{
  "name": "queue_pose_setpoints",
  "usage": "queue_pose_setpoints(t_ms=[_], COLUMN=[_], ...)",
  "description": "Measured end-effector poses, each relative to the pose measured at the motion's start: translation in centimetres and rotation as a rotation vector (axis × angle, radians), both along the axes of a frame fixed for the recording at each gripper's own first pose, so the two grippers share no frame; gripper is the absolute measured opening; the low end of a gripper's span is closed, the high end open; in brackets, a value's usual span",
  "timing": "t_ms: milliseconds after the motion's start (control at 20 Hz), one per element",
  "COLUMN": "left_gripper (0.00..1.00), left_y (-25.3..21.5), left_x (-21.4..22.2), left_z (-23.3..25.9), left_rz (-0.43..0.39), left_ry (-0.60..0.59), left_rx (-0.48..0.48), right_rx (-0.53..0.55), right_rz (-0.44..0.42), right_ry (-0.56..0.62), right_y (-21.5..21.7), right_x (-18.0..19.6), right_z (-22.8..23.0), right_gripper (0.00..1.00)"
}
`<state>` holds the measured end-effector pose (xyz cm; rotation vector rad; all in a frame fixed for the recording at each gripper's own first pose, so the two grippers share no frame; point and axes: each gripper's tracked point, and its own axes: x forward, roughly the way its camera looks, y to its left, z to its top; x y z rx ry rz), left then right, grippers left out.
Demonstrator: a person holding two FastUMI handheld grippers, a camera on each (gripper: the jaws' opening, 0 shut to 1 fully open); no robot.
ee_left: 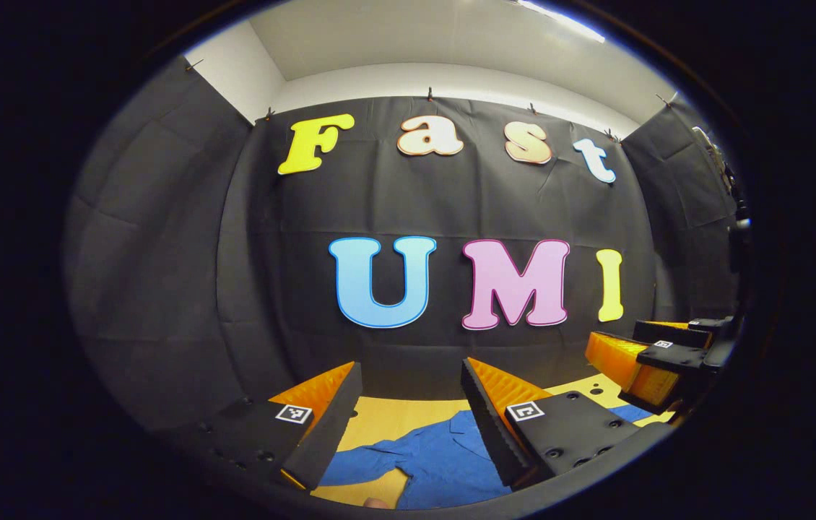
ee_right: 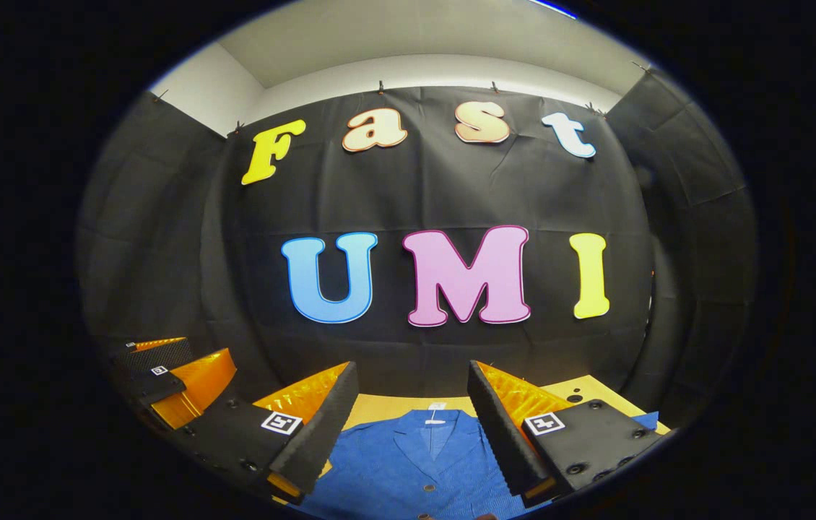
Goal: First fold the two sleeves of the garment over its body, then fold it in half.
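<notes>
A blue buttoned shirt (ee_right: 408,462) lies flat on a light wooden table (ee_right: 393,408), collar toward the back wall. In the left gripper view one sleeve of the blue shirt (ee_left: 422,462) stretches out to the left over the table (ee_left: 393,419). My left gripper (ee_left: 408,412) hovers open above that sleeve, holding nothing. My right gripper (ee_right: 411,408) is open too, poised over the collar and chest. Each gripper appears at the edge of the other's view: the right gripper (ee_left: 657,354) and the left gripper (ee_right: 170,375).
The black cloth wall (ee_right: 451,188) closes off the table's far edge and both sides. A small dark hole (ee_right: 573,398) marks the table at the back right. Bare wood shows beyond the collar.
</notes>
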<state>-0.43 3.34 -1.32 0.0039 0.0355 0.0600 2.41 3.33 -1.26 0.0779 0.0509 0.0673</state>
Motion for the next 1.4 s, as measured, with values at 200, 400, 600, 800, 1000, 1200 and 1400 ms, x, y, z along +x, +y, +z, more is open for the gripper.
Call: queue_pose_setpoints(t_ms=[200, 400, 600, 800, 1000, 1200, 1400], left_gripper=[0.80, 0.80, 0.80, 0.80, 0.80, 0.80, 0.81], left_y=[-0.1, -1.1, -1.3, -2.1, -3.0, -3.9, -5.1], left_x=[-0.5, -0.4, 0.7, 2.2, 3.0, 3.9, 5.3], left_z=[0.3, 0.7, 0.8, 0.6, -0.1, -0.3, -1.2], left_rz=[0.001, -0.019, -0.023, -0.052, -0.070, -0.071, -0.076], left_ry=[-0.010, -0.012, -0.003, 0.010, 0.049, 0.058, 0.080], left_rx=[-0.007, -0.011, -0.025, 0.008, -0.022, 0.000, -0.007], right_rx=[-0.018, -0.011, -0.051, -0.072, -0.077, -0.099, -0.106], right_rz=[0.013, 0.005, 0.002, -0.011, -0.031, -0.112, -0.291], right_ry=[0.005, -0.024, -0.030, -0.042, -0.085, -0.083, -0.006], right_y=[0.2, -0.5, -1.0, -2.1, -3.2, -7.5, -17.2], right_x=[-0.2, 0.1, 2.1, 6.2, 11.2, 15.4, 17.2], right_z=[-0.2, 1.2, 1.6, 3.1, 6.0, 5.5, 1.8], right_gripper=[0.92, 0.92, 0.96, 0.96, 0.92, 0.92, 0.96])
